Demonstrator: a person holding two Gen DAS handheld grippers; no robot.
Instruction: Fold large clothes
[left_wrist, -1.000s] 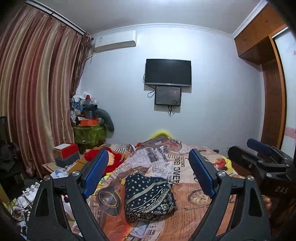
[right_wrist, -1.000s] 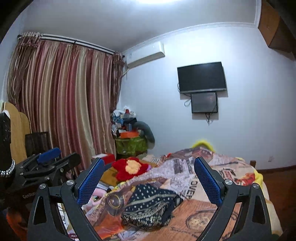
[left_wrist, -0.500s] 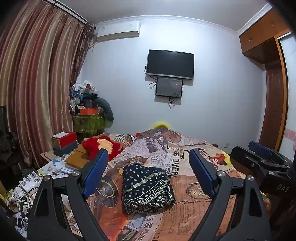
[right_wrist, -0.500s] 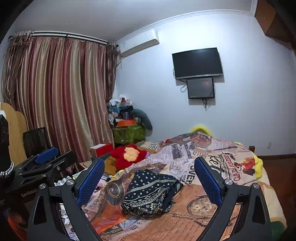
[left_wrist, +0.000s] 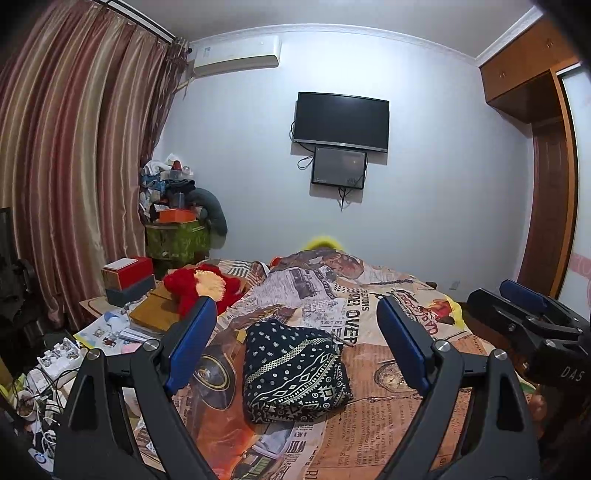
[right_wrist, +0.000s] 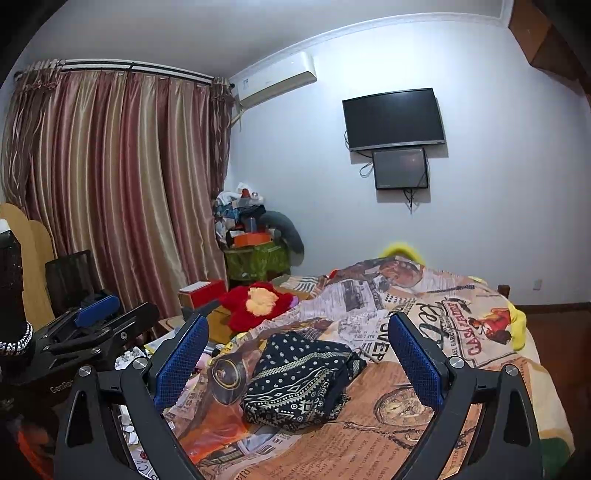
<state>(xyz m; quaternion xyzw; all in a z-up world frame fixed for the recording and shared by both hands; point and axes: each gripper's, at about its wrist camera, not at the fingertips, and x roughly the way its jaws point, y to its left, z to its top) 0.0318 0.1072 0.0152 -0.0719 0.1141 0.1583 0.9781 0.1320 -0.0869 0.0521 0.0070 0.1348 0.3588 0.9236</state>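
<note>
A big bed (left_wrist: 424, 417) fills the low part of the room. It has a cover with newspaper pictures and orange patches on it. Behind it stands a pale wall with a black TV (left_wrist: 341, 122) hung up high and a smaller screen (left_wrist: 339, 168) just under it. Long striped curtains (left_wrist: 74, 166) hang on the left side, with a white air cooler (left_wrist: 236, 55) up near the ceiling. A brown wooden closet (left_wrist: 543, 155) is on the right.

In the corner by the curtains sits a messy pile of stuff (left_wrist: 177, 206) on a green box. Near it, at the left edge of the bed, is a red fluffy toy (left_wrist: 201, 288) and a red and white box (left_wrist: 127, 271).

The dark folded cloth (left_wrist: 291, 371) with white dots and zigzag lines lies in the middle of the bed, in a neat bundle. Nothing touches it.

The left gripper (left_wrist: 295, 343) is held up in front of the cloth with its two blue fingers far apart and nothing in them. The right gripper (right_wrist: 297, 356) is the same, fingers wide apart and empty, just beside the left one.
</note>
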